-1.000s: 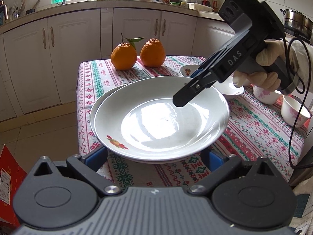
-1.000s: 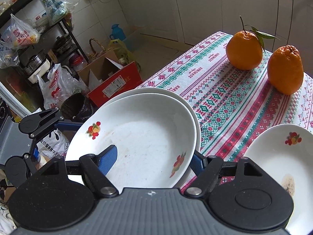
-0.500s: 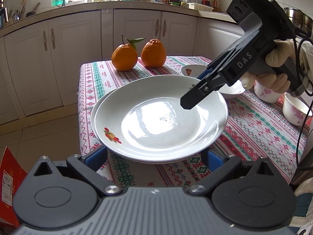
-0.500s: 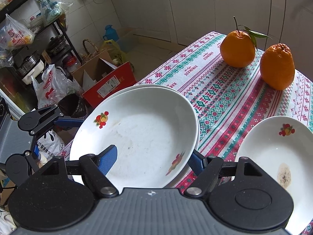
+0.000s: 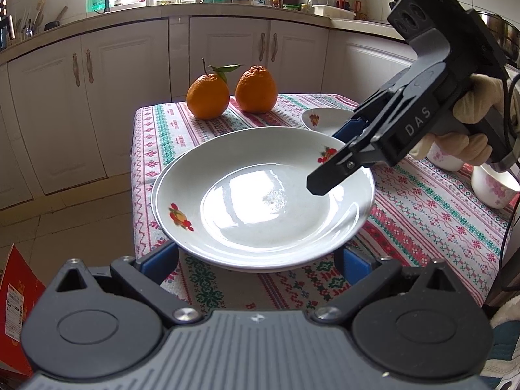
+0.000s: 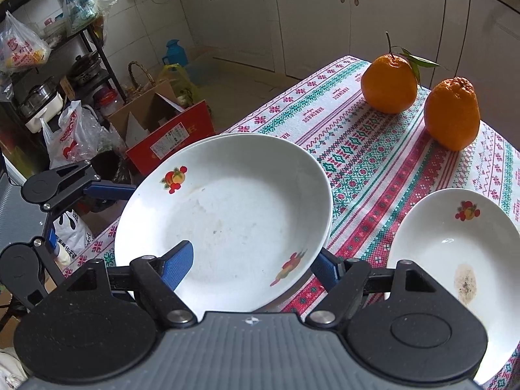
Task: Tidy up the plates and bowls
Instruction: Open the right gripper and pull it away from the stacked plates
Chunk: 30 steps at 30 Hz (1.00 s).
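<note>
Looking out from the left claw [image 5: 258, 260]: spread wide, clamped on nothing, waiting just at the near edge of the plates. Shows the top plate [image 5: 260, 201] low over the lower plate [image 5: 154, 191] on the desk [image 5: 422, 211]. Shows the right claw [image 5: 331, 162] pinched on the far rim of the top plate, one finger inside, one under the edge. Showed much more of the lower plate on the left a second ago; now only a thin line. So: slid over and lined up.

Looking out from the right claw [image 6: 250, 266]: same pinch on the rim, same thin line of lower plate at the back. Hard to tell from here whether fully set down or a bit lifted. Means two plates almost stacked. Probably time to let go soon, then fetch the small plate [image 6: 455, 253] just beside.
</note>
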Motion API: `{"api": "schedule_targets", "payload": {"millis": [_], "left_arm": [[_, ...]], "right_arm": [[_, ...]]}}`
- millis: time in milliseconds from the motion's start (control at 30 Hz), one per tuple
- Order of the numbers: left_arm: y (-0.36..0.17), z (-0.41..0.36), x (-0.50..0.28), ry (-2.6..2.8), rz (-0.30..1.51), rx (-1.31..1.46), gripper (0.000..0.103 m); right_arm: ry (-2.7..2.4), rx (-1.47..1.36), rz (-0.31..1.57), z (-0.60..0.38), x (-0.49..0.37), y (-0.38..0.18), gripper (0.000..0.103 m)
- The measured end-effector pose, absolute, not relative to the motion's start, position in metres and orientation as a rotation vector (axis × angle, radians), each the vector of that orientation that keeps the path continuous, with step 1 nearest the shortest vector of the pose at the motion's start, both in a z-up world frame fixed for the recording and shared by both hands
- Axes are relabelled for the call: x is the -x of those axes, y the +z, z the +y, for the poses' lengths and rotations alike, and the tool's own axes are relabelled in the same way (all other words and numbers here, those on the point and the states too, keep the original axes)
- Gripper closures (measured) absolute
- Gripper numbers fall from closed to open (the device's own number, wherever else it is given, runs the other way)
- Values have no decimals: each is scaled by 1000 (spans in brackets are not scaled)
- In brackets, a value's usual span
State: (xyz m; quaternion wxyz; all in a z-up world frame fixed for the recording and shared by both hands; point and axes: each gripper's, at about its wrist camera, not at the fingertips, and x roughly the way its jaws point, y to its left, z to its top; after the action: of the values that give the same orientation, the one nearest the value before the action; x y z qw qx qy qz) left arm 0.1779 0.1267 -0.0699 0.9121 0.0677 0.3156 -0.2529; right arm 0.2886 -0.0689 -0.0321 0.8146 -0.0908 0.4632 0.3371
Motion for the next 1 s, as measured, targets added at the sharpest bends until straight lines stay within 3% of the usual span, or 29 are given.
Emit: {"api": "schedule_targets", "payload": {"millis": [333,600,1000], "left_arm": [[-70,126,-177,-521,641,-153,2],[-61,126,-172,-486,597,-159,1],[-38,111,-139,-433,530,-167,1]], "right_arm": [[695,222,982,-72,-280,-34,19],[645,248,878,-74,-259,-22,0],[459,220,689,-97,-195,-9,0]]}}
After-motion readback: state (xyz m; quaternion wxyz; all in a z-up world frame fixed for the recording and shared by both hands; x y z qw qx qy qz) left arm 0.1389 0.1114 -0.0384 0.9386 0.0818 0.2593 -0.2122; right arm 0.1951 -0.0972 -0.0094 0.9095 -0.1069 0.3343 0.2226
